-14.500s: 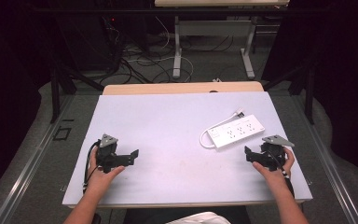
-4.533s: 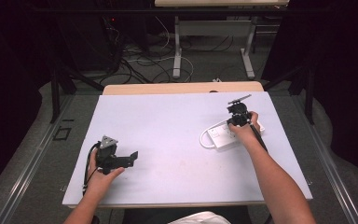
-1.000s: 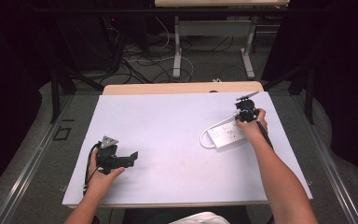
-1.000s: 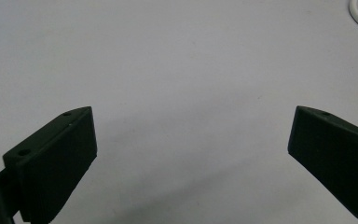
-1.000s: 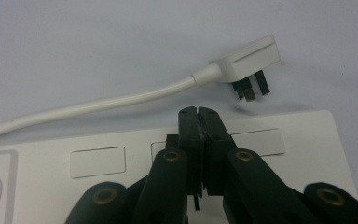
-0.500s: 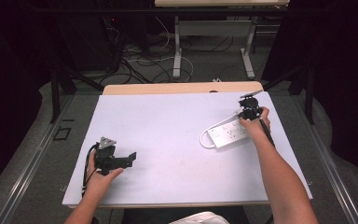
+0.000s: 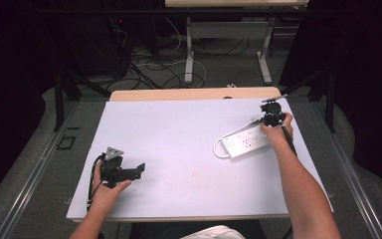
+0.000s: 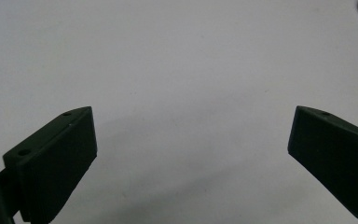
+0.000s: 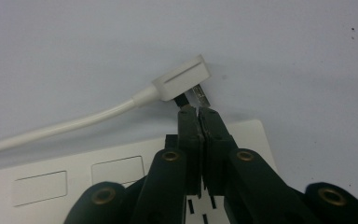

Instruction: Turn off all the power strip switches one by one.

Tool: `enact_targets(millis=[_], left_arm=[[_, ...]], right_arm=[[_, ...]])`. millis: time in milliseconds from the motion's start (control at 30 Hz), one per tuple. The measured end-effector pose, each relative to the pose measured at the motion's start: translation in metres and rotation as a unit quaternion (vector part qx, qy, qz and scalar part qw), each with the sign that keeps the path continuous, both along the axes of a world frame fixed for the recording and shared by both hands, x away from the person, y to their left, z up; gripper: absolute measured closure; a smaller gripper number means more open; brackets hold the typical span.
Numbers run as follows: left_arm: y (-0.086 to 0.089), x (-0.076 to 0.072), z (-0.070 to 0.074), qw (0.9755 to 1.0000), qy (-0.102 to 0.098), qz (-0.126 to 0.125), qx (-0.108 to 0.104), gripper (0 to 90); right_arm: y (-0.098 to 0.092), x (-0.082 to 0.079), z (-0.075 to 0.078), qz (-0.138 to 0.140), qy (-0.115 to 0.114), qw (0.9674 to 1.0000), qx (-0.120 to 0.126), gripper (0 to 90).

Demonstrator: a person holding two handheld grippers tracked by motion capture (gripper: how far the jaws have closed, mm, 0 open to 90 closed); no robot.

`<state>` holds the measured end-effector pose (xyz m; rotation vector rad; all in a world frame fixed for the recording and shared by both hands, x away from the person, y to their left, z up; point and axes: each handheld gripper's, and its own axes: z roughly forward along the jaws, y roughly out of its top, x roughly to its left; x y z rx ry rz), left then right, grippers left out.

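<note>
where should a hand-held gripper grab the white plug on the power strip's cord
Take the plug by its flat white body, jaws across the two broad faces, coming from above on the end opposite the cord. Its metal prongs are thin and likely slippery; the body is a blocky slab lying beside the power strip.

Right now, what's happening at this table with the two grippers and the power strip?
A person holds a gripper in each hand at a pale table. The right gripper is out at the far end of a white power strip, its jaws closed together, with the tips at the prongs of the strip's own white plug, which lies on the table beside the strip. Whether the jaws actually pinch a prong is hard to tell. The left gripper sits near the table's front left, jaws wide apart, holding nothing.
</note>
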<state>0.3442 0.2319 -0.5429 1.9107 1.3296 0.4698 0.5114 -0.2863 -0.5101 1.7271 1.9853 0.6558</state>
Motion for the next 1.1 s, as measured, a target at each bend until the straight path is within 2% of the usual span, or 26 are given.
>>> enact_targets(millis=[67, 533, 733, 833, 900, 1100], left_arm=[[0.0002, -0.0003, -0.0005, 1.0000, -0.004, 0.003, -0.003, 1.0], [0.0014, -0.0005, -0.0002, 1.0000, -0.001, 0.003, -0.002, 1.1], [0.0001, -0.0006, -0.0009, 1.0000, -0.005, 0.003, -0.004, 1.1], [0.0010, -0.0007, -0.0004, 1.0000, -0.001, 0.004, -0.003, 1.0], [0.0012, -0.0007, -0.0005, 1.0000, -0.001, 0.004, -0.003, 1.1], [0.0006, 0.0002, -0.0009, 1.0000, 0.002, 0.004, -0.002, 1.1]], right_arm=[[-0.0018, 0.0008, -0.0016, -0.003, 0.004, 1.0000, -0.001, 88.5], [-0.0059, 0.0023, -0.0043, -0.017, 0.017, 0.9997, 0.004, 88.1], [-0.0090, 0.0020, -0.0046, -0.018, 0.020, 0.9996, 0.011, 87.5], [-0.0089, 0.0020, -0.0055, -0.014, 0.014, 0.9998, 0.011, 87.4], [-0.0075, 0.0015, -0.0047, -0.020, 0.021, 0.9995, 0.010, 87.5], [-0.0093, 0.0020, -0.0053, -0.016, 0.017, 0.9997, 0.010, 87.4]])
